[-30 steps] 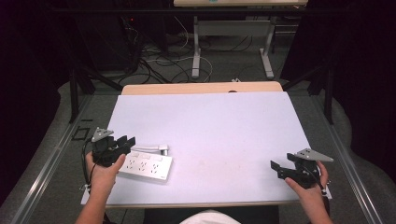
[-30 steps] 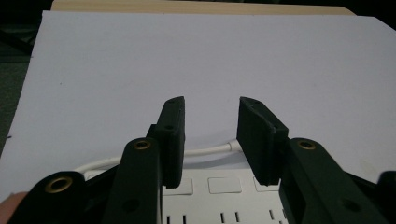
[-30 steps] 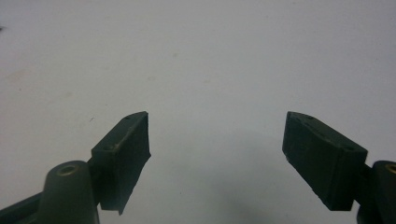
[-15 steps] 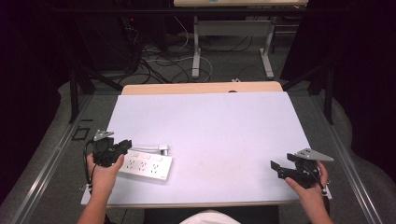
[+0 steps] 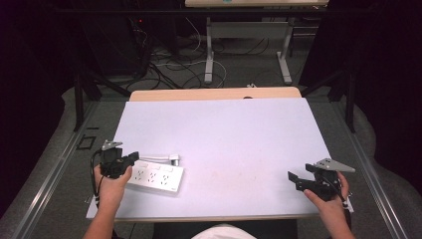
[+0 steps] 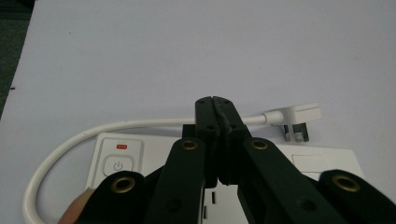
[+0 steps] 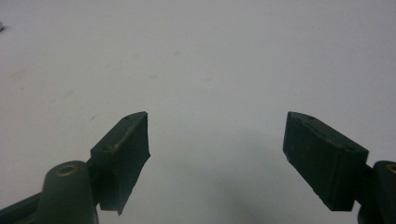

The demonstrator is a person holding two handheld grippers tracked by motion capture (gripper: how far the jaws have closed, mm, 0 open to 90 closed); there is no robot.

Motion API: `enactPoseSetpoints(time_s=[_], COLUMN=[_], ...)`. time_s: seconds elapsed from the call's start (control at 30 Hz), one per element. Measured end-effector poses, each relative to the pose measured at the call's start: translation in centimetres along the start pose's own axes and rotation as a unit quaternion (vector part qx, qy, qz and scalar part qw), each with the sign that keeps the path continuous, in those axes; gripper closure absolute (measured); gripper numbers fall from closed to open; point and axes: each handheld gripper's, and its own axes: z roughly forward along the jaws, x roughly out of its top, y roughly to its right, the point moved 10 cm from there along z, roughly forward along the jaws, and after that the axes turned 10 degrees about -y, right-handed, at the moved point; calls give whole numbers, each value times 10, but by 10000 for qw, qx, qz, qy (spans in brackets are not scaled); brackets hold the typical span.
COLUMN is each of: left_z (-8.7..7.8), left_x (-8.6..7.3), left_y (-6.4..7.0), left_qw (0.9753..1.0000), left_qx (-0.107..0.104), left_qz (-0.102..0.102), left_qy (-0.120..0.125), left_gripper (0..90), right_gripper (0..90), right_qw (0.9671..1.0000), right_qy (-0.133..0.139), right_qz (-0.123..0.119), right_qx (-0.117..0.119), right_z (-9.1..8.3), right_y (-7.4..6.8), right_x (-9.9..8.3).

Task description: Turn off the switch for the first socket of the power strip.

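A white power strip lies flat at the table's front left, its short cord looping back to a white plug beside it. In the left gripper view the strip's switch end shows a power button and a small red light, and the plug lies just past the strip. My left gripper hovers over that end, shut with its jaws pressed together and nothing between them. My right gripper is at the front right, open above bare tabletop.
The white table top spreads wide between the two grippers. A wooden strip runs along its far edge. On the floor beyond stand desk legs and tangled cables.
The left gripper has crept slightly to the right over the strip's end. The right gripper has stayed put.
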Motion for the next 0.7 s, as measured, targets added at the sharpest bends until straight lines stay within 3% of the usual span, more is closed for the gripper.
enactPoseSetpoints(time_s=[0.7], left_z=[19], left_x=[-11], left_y=[6], left_qw=[9995], left_qx=[2], left_qz=[155], left_qy=[-285], left_gripper=[900], right_gripper=[222], right_qw=[10000], right_qy=[-2], right_qz=[12], right_qx=[54], right_z=[-2], right_y=[1], right_x=[0])
